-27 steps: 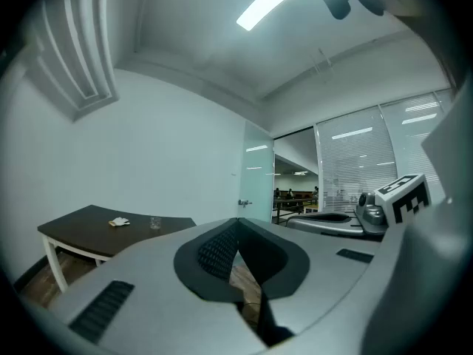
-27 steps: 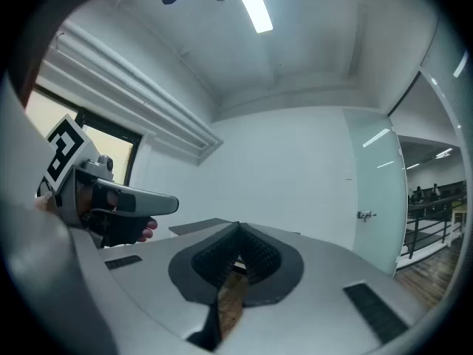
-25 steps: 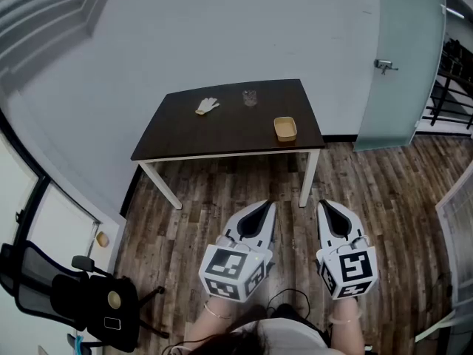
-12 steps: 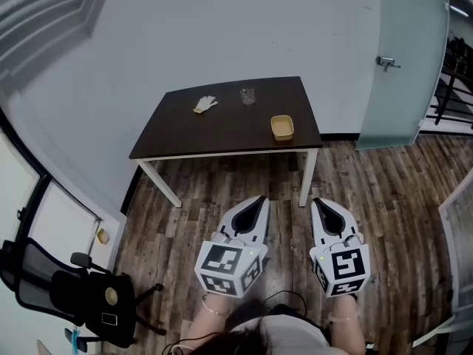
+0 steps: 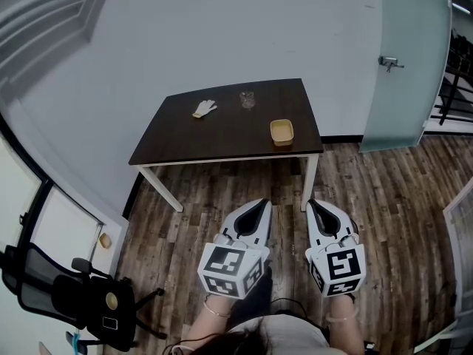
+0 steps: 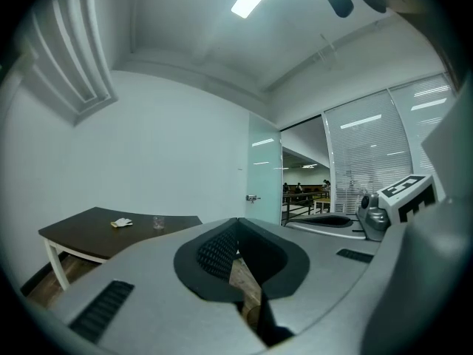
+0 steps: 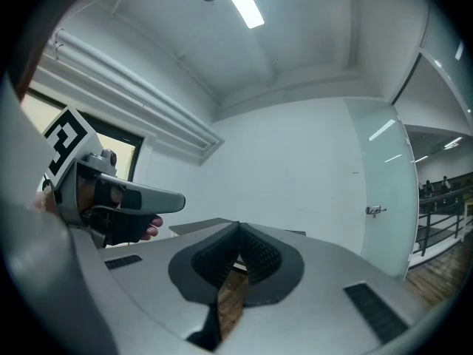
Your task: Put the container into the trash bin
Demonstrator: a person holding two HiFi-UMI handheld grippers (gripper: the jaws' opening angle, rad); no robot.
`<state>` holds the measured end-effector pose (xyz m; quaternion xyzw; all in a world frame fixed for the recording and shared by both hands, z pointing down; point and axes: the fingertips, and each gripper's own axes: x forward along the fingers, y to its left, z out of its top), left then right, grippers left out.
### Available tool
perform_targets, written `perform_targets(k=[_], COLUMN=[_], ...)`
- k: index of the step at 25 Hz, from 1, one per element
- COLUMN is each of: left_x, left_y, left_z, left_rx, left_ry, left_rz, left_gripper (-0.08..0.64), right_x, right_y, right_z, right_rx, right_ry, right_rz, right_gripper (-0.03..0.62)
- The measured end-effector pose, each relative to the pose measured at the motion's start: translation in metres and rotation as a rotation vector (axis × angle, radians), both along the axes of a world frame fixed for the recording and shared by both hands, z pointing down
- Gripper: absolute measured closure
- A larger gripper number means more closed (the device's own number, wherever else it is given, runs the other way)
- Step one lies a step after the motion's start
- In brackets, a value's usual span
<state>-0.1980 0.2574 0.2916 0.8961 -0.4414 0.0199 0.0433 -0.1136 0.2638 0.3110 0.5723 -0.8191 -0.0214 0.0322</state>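
on the table (image 5: 222, 135), container (image 5: 281, 132) and glass (image 5: 247, 99) indistinct

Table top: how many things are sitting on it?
3 on the dark brown table: a white glove far left, a clear glass cup far middle, a shallow tan container near the right edge. Nothing seems hidden.

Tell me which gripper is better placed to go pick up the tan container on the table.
Right, narrowly. The container sits at the right end of the table, and the right gripper points about straight at it. The left gripper is similarly far; both are shut and empty.
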Motion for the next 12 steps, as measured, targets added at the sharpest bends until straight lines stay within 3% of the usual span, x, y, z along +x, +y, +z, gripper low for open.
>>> perform_targets(k=[12], left_x=[0.012], left_y=[-0.107], left_z=[0.014], left_rx=[-0.011], left_ry=[0.001], left_rz=[0.019], left_gripper=[0.543], right_x=[0.003], right_y=[-0.103], right_z=[0.013], right_rx=[-0.016], right_ry=[0.011], right_rz=[0.005], right_gripper=[0.594])
